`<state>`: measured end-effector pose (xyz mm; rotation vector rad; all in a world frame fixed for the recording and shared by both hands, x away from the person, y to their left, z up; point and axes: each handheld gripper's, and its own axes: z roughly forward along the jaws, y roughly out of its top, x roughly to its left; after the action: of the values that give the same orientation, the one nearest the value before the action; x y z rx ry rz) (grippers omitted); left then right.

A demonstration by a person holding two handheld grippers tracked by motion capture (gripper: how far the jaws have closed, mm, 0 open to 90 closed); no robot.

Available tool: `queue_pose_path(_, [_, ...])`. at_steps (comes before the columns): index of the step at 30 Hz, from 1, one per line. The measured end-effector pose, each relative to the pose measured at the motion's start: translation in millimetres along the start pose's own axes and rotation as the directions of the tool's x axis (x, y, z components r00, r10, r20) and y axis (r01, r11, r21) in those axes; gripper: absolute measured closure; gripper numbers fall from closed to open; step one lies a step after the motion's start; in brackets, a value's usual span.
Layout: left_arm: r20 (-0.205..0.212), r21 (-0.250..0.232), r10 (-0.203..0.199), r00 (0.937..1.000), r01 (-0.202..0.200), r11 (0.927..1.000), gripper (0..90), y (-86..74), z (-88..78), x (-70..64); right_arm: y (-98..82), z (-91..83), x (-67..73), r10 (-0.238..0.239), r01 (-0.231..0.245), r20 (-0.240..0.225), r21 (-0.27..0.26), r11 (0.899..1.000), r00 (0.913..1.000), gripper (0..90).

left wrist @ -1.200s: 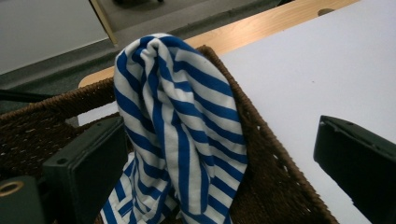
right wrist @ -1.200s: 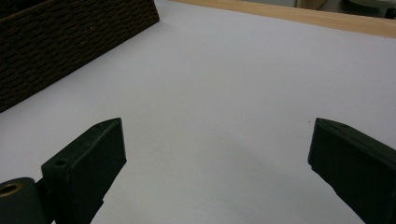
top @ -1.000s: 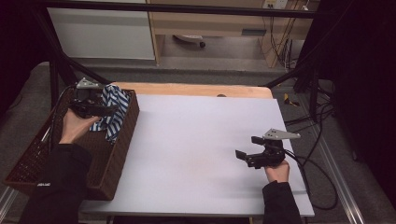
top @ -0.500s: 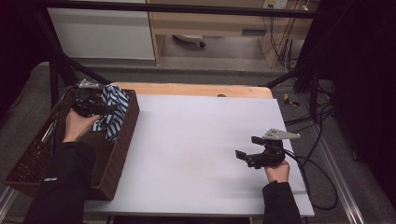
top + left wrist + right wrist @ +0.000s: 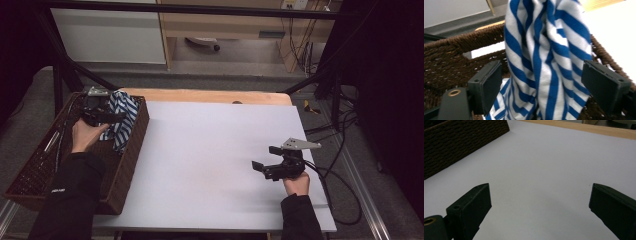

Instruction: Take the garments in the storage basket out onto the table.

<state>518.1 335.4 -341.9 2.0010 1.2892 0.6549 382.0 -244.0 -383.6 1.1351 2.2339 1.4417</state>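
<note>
A blue-and-white striped cloth (image 5: 122, 120) hangs bunched over the far right corner of a brown wicker basket (image 5: 134, 150) at the table's left. My left gripper (image 5: 111, 118) reaches into that basket. In the left gripper view the cloth (image 5: 544, 52) stands between the two pads, and the left pad (image 5: 489, 85) is still clear of it. The jaws have just been closing around the cloth, but I see no squeeze on it. My right gripper (image 5: 265, 158) rests low over the white table near its front right, open, with nothing between its jaws (image 5: 540, 195).
The white table top (image 5: 210, 140) stretches between the basket and the right hand. The basket's woven side (image 5: 461, 142) lies far left in the right gripper view. A wooden strip (image 5: 210, 96) runs along the far edge. Cables (image 5: 345, 200) trail off the right side.
My left hand has sunk a little deeper into the basket beside the striped cloth. The right hand and its gripper have stayed where they were.
</note>
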Motion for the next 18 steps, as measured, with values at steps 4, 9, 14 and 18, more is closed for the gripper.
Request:
queue_pose_path(4, [-0.006,0.007,0.006,1.0000,-0.006,1.0000,21.6,-1.2,2.8,0.8,0.0,0.2,0.0,0.000,0.000,0.001,0.001,1.000,1.0000,4.5])
queue_pose_path(9, [-0.004,0.017,0.009,0.9999,-0.009,0.9998,28.4,-2.6,5.9,0.7,0.1,-0.1,0.1,0.002,-0.002,0.000,-0.001,1.000,1.0000,4.5])
queue_pose_path(14, [-0.002,0.025,0.012,0.9999,-0.012,0.9996,35.7,-4.0,8.5,1.1,0.0,0.0,0.1,0.000,0.000,-0.001,-0.001,1.000,1.0000,4.5])
queue_pose_path(18, [0.005,0.029,0.023,0.9997,-0.023,0.9993,41.4,-4.5,9.3,0.8,0.1,-0.1,0.1,0.001,-0.001,-0.002,-0.001,1.000,1.0000,4.5])
